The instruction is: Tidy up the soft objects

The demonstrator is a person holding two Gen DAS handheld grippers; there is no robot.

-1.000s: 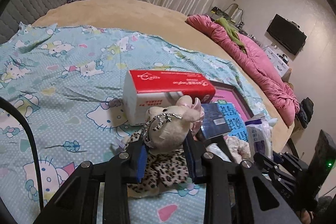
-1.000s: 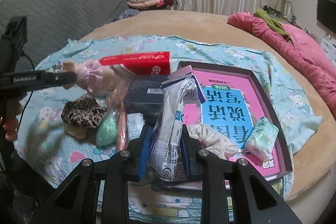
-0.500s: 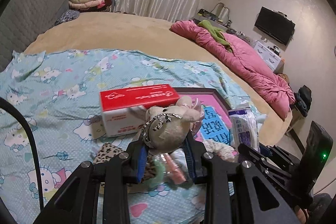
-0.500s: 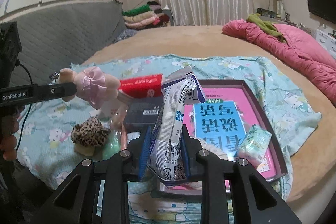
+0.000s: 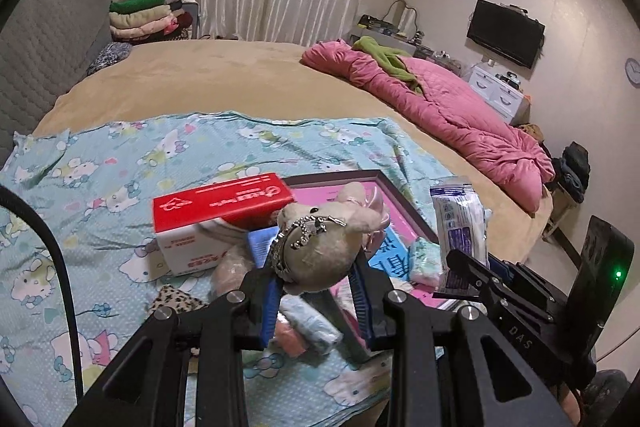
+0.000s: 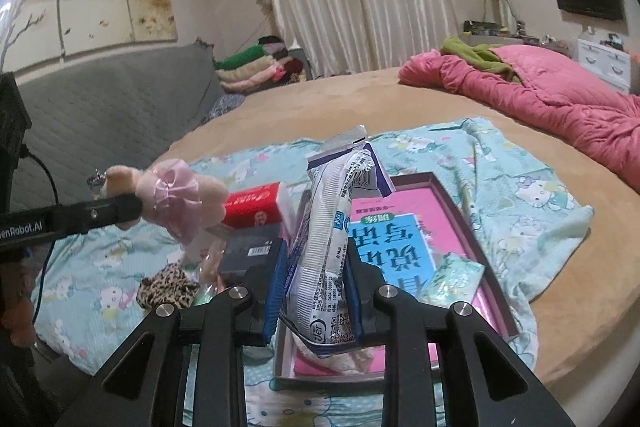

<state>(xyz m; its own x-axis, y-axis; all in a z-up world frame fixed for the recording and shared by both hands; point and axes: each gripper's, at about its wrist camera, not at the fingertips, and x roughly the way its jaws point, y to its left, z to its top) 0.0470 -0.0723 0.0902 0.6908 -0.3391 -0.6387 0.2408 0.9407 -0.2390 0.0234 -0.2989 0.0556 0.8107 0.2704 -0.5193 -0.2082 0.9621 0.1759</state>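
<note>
Left wrist view: the left gripper (image 5: 316, 285) is clamped on a plush (image 5: 320, 247), held above the bed's (image 5: 224, 79) near edge. Right wrist view: the right gripper (image 6: 314, 291) pinches a packet (image 6: 332, 247) above the tray's (image 6: 460, 211) near-left corner.

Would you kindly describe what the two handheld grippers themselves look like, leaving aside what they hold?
Both the left gripper and the right gripper are matte black linkage frames with silver pivot bolts and blue ribbed finger pads. The left one carries white "GenRobot.AI" lettering and a black cable; the right shows "DAS" lettering and a green indicator light.
</note>
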